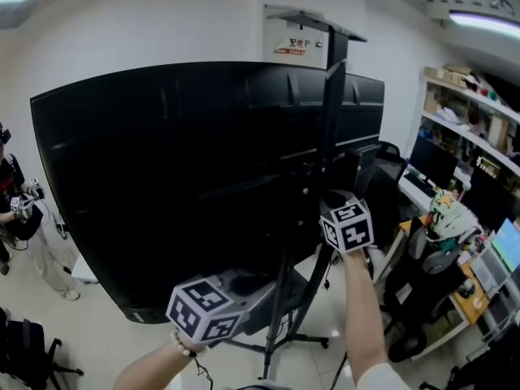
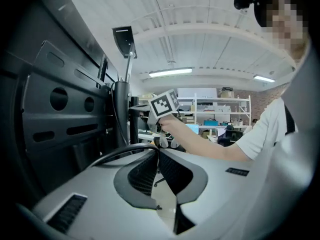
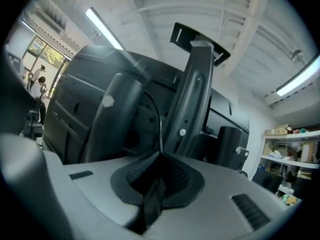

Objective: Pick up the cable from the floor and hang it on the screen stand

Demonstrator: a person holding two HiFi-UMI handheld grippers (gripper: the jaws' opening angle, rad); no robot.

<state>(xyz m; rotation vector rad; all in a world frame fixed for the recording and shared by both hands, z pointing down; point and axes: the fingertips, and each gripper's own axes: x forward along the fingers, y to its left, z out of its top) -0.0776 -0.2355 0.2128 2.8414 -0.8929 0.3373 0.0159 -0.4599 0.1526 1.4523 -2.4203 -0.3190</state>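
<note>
barely distinct cable (image 2: pixel 124 148) against screen stand (image 1: pixel 332 96)

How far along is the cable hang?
Done: the thin black cable is lifted, pinched in both the left tongs and the right tongs. In hand: the right tongs hold it up by the dark metal screen-stand post. Left: drape it on the stand, then release.

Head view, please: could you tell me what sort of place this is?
Probably an office or lab workroom: a large screen on a stand, shelves stacked with boxes, and a cluttered desk.
</note>
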